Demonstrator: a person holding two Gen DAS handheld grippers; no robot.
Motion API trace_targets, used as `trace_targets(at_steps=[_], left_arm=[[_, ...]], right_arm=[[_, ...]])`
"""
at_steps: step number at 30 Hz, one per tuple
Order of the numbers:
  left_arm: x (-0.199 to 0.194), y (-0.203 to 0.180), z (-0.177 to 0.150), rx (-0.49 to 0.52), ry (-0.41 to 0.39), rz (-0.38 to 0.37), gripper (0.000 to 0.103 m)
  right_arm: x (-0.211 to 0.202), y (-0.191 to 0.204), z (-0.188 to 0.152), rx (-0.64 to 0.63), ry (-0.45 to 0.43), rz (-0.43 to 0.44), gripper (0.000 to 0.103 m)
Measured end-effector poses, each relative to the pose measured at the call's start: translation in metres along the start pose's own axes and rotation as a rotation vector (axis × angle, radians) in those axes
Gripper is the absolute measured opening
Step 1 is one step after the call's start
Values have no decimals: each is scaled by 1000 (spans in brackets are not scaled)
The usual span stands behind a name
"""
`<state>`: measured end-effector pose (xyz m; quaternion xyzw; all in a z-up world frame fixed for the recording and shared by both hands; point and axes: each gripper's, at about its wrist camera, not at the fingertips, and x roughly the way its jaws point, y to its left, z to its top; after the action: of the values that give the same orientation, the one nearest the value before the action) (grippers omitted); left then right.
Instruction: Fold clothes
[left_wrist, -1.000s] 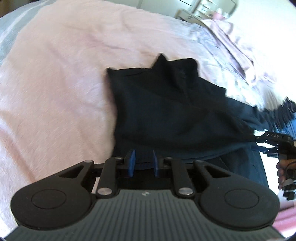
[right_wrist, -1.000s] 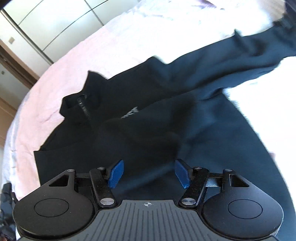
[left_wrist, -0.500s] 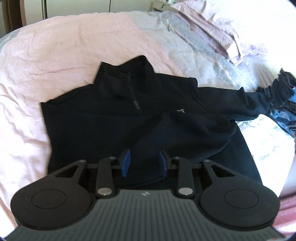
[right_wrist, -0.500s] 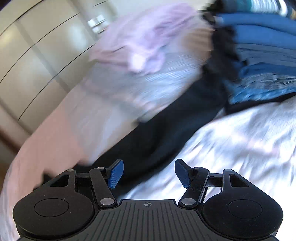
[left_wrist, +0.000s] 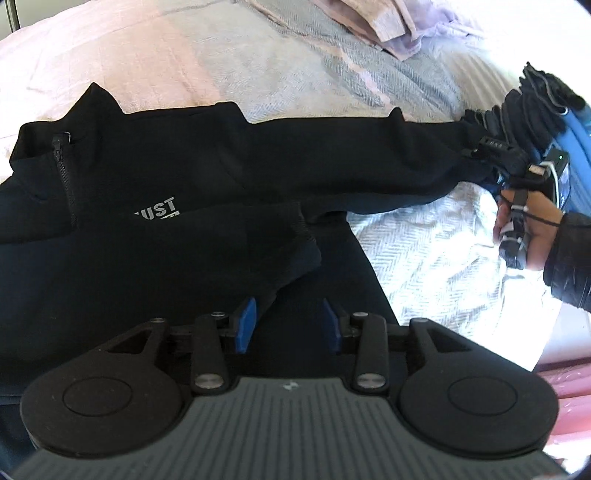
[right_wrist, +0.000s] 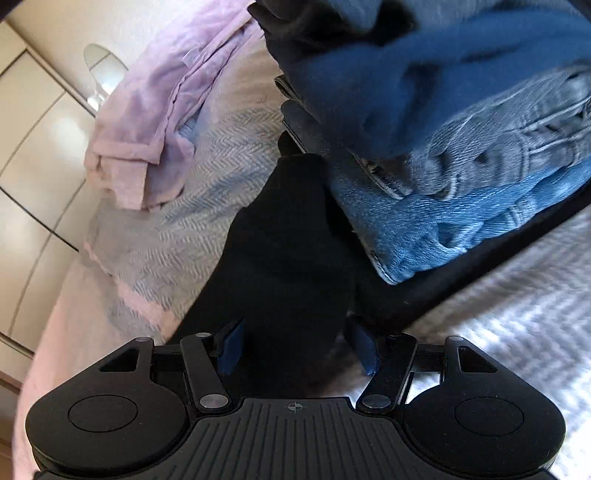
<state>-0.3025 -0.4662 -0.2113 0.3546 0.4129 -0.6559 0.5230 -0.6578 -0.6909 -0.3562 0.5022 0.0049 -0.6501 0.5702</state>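
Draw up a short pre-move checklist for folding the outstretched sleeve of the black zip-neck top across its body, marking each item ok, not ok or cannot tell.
1. Black top lies flat, front up: ok.
2. One sleeve already folded across the chest: ok.
3. Other sleeve stretched out straight: ok.
4. Right gripper straddles its cuff; jaws just been closing, not yet pinching: not ok.
5. Left gripper clear of fabric; jaws just been opening: ok.
6. Cuff free of the stacked clothes: cannot tell.
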Motion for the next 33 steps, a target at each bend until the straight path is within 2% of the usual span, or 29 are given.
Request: trace_targets(at_steps=[1, 2, 4, 7, 9, 12, 15, 19, 20, 21, 22, 23, 24, 25, 27, 30, 33], left_arm=[[-2, 0, 0, 0, -1, 8, 34], [-4, 1, 0, -1, -2, 16, 34], [-11, 7, -1, -5, -13, 29, 34], [-27, 19, -6, -28, -52, 41, 34], [-39, 33, -13, -55, -83, 53, 34], [-63, 63, -30, -109, -120, 80, 35], [-92, 103, -55, -151, -145, 119, 35], [-135, 168, -98, -220, -170, 176, 35], [-146, 184, -109, -242, -173, 186, 35], [-155, 200, -119, -260, -177, 194, 35], [-164, 215, -130, -276, -183, 201, 35], [-172, 230, -139, -288, -186, 209, 35], [-179, 243, -148, -301, -190, 215, 35], [-185, 256, -156, -315, -195, 222, 35], [-190, 280, -171, -341, -202, 229, 36], [-182, 305, -179, -366, -197, 225, 36], [-166, 320, -174, -357, -202, 199, 36]], right_arm=[[0, 0, 1, -5, -2, -5, 33], [-2, 1, 2, -18, -2, -8, 14], [-12, 6, 4, -51, -18, -19, 4], [-33, 31, 7, -162, -59, 11, 4], [-49, 62, 9, -228, -90, 63, 4], [-85, 135, -10, -382, -158, 213, 4], [-146, 223, -73, -569, -193, 456, 4], [-236, 306, -211, -811, -153, 778, 4], [-252, 317, -253, -892, -106, 853, 4], [-261, 326, -299, -1018, -34, 906, 10], [-262, 328, -346, -1166, 35, 896, 37], [-264, 330, -392, -1308, 104, 882, 53], [-263, 324, -419, -1361, 169, 866, 60], [-262, 319, -445, -1411, 234, 848, 60], [-267, 307, -468, -1393, 327, 796, 60], [-269, 294, -477, -1378, 412, 714, 60], [-260, 284, -467, -1366, 452, 591, 60]])
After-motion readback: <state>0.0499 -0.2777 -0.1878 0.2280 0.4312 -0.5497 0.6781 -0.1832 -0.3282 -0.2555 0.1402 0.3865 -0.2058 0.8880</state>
